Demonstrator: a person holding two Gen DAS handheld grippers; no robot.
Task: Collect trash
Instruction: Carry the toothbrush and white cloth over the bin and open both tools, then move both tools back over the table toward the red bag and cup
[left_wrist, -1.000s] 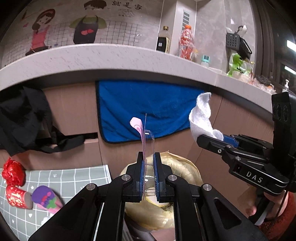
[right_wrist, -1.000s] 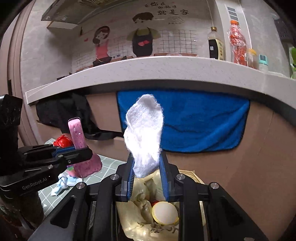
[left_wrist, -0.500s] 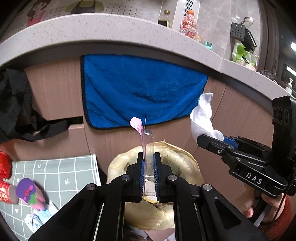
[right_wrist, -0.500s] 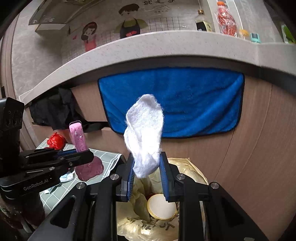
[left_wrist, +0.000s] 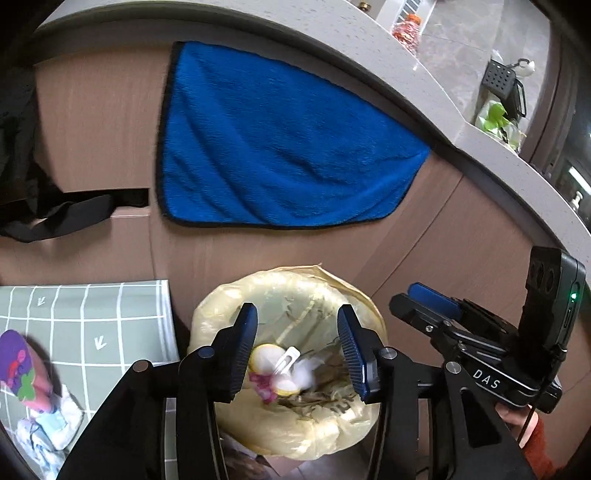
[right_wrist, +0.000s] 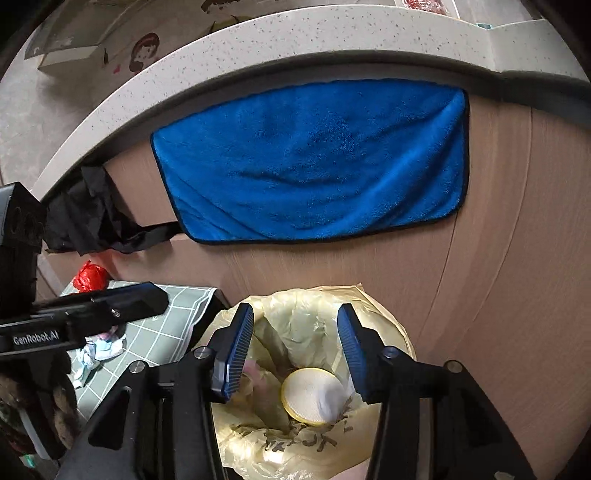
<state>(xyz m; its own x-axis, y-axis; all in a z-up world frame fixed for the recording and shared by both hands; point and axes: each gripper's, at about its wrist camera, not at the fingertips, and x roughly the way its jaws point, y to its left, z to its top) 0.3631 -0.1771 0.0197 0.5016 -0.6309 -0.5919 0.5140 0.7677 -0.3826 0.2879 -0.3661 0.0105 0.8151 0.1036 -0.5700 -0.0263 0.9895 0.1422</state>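
A bin lined with a yellow plastic bag (left_wrist: 295, 432) (right_wrist: 380, 314) stands against the cabinet. My left gripper (left_wrist: 295, 350) hangs over its mouth, jaws opening, nothing between them. Below it in the bag lie the clear-and-pink wrapper (left_wrist: 275, 371), the white tissue (left_wrist: 306, 373) and a round yellow-rimmed lid (left_wrist: 263, 357). My right gripper (right_wrist: 295, 350) is also above the bag, jaws opening and empty; the white tissue (right_wrist: 328, 400) lies blurred beside the lid (right_wrist: 304, 393). Each gripper shows in the other's view: the right gripper (left_wrist: 432, 301) at right, the left gripper (right_wrist: 155, 299) at left.
A green checked mat (left_wrist: 122, 314) (right_wrist: 162, 336) left of the bin holds a purple-topped cup (left_wrist: 22, 365), crumpled wrappers (left_wrist: 48, 428) (right_wrist: 99, 347) and a red wrapper (right_wrist: 90, 277). A blue towel (left_wrist: 280, 147) and a black cloth (right_wrist: 92, 218) hang on the cabinet front behind.
Both grippers sank toward the bin and spread their jaws. The wrapper left the left gripper and the white tissue left the right one; both now lie in the bag.
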